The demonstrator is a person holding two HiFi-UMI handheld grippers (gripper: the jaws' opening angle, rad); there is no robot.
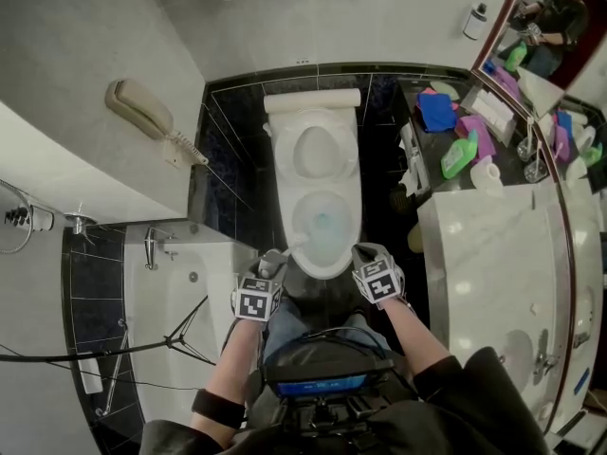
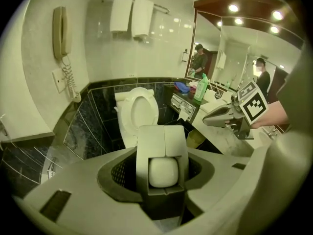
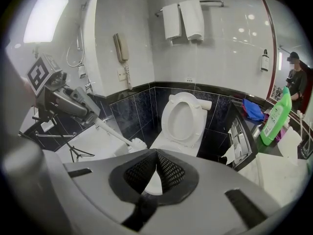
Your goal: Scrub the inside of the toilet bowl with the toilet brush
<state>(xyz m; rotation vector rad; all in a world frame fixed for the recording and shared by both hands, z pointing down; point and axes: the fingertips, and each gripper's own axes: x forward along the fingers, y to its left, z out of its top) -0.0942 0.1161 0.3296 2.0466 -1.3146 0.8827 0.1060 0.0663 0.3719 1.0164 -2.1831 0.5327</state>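
White toilet brush (image 3: pixel 113 131) handle is pinched in our left gripper's (image 2: pixel 164 133) jaws; only the right gripper view shows its bristles, at the toilet bowl's (image 1: pixel 354 221) front rim. Our right gripper's (image 3: pixel 156 153) jaws are pressed together, empty.

The right gripper (image 3: pixel 156 152) has its jaws meeting at the tips, with nothing between them. Beyond it, the left gripper (image 3: pixel 90 115) clamps the handle of the toilet brush (image 3: pixel 117 135), whose white head sits just left of the toilet (image 3: pixel 183 116). The toilet's seat stands raised.
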